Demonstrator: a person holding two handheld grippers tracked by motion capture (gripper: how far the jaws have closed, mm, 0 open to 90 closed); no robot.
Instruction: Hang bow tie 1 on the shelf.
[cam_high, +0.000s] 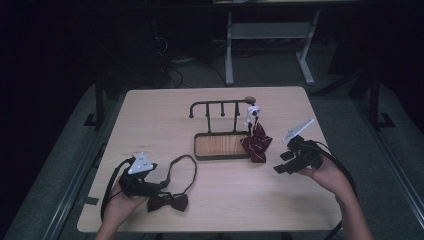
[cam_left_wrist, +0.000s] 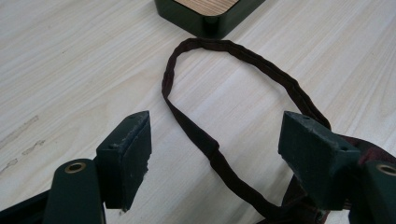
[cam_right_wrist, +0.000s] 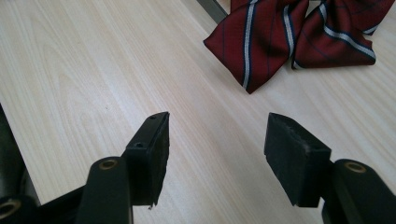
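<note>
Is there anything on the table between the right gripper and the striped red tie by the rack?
Nothing visible. The right gripper is open, and bare table lies between its fingers and the striped red tie, which hangs from the rack with its lower end on the tabletop.

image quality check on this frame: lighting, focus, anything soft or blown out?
High view: dim, room black, only the table lit; the dark bow tie barely separates from the left gripper. Left gripper view: bright, even, strap sharp, near jaws slightly soft. Right gripper view: sharp on the striped tie, no glare, faint shadow under jaws.
</note>
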